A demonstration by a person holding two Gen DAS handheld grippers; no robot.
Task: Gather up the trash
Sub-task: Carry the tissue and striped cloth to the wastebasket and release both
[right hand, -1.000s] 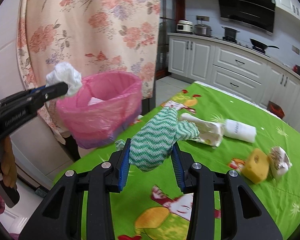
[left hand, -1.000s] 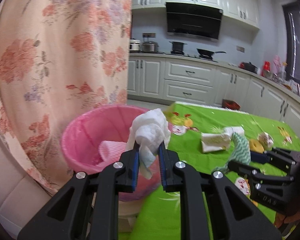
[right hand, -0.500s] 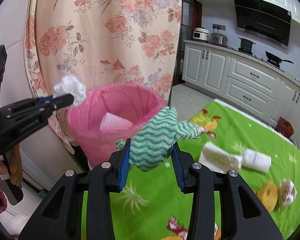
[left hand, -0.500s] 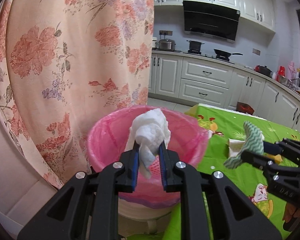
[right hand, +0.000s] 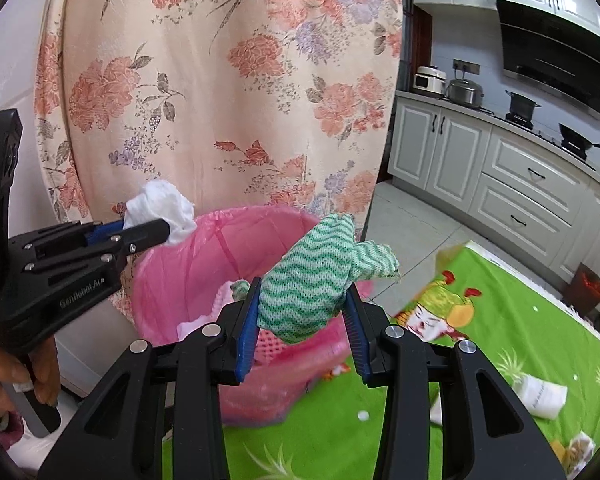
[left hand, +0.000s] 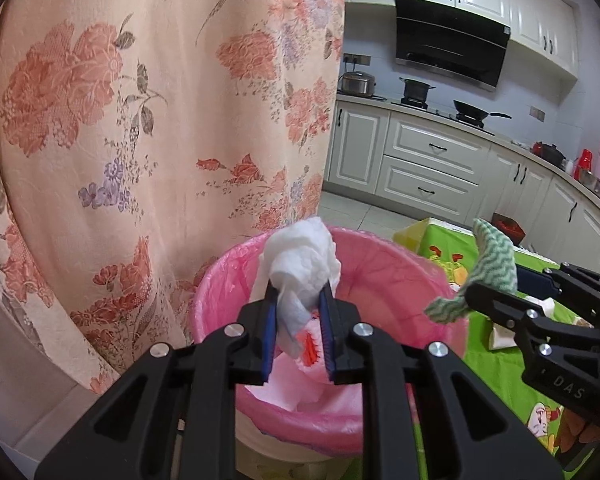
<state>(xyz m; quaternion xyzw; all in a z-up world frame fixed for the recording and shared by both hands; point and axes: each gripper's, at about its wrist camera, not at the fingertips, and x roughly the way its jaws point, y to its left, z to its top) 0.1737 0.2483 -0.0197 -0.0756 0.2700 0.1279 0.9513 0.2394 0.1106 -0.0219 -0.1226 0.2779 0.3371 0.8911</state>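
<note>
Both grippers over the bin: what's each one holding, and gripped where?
The left gripper clamps a crumpled white tissue by its lower end. The right gripper clamps a green-and-white wavy cloth around its bunched lower body; the upper part sticks out free.

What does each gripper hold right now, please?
Left gripper: closed on the white tissue wad.
Right gripper: closed on the green striped cloth.

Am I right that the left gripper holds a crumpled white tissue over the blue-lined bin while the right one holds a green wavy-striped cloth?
Not quite: the bin has a pink liner, as the left wrist view shows. The left gripper does hold the crumpled white tissue, the right gripper the green wavy-striped cloth.
</note>
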